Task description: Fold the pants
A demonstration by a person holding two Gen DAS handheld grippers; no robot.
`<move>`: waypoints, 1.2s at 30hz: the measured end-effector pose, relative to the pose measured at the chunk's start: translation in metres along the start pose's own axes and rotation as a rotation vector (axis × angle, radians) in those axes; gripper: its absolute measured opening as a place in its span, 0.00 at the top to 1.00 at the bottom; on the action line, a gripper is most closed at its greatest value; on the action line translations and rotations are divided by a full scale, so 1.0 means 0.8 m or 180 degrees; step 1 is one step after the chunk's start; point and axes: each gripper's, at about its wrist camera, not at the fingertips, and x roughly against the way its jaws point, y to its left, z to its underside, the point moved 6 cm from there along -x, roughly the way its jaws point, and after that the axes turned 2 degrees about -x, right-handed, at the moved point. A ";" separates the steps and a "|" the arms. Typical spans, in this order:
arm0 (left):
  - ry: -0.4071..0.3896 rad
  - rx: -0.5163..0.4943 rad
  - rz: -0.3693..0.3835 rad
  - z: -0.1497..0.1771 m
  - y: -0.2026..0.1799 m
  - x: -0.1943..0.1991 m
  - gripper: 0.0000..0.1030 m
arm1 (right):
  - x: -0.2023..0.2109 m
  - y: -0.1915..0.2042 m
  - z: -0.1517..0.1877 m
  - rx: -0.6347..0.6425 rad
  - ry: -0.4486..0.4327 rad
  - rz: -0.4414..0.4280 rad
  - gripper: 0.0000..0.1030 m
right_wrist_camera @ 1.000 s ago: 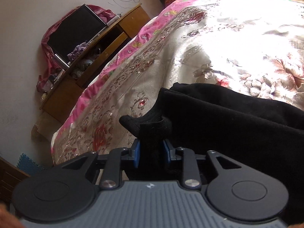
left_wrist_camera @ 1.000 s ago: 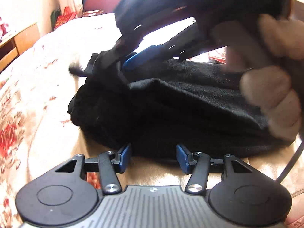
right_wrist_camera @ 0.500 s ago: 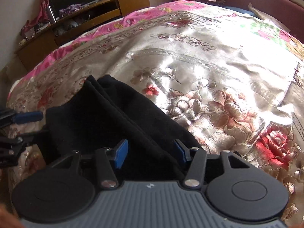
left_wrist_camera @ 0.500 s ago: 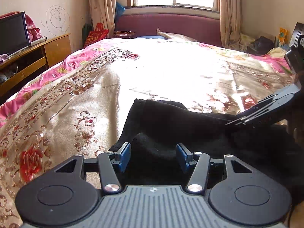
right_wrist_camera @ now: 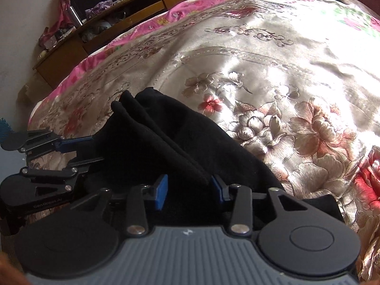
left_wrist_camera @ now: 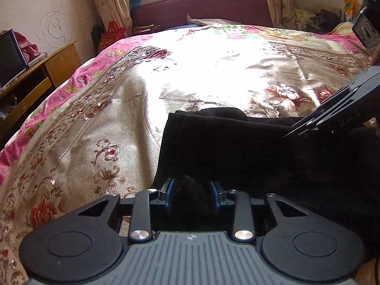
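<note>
Lying folded on the floral bedspread [left_wrist_camera: 114, 123], black pants [left_wrist_camera: 249, 156] fill the frame from 3 to 6 o'clock in the left wrist view, folded edges fanned toward 10 o'clock in the right wrist view. Left gripper [left_wrist_camera: 191, 196] half-spread, blue pads [left_wrist_camera: 169, 196] flanking a tuft of black cloth; cannot tell whether pinching it. Right gripper [right_wrist_camera: 188, 191] released, fingers apart over the cloth, wooden cabinet [right_wrist_camera: 123, 7] off at 11 o'clock.
</note>
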 end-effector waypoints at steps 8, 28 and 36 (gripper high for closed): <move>0.0008 -0.0075 -0.0075 0.001 0.010 0.002 0.66 | 0.000 0.021 -0.032 -0.0057 -0.0188 -0.0173 0.95; -0.0194 -0.0002 -0.0239 -0.032 -0.020 0.026 0.57 | 0.107 -0.202 0.061 -0.1735 -0.0100 -0.0017 0.78; -0.0095 -0.0189 -0.0111 -0.031 -0.055 0.005 0.57 | 0.069 -0.212 0.054 -0.1673 0.0050 -0.0647 0.61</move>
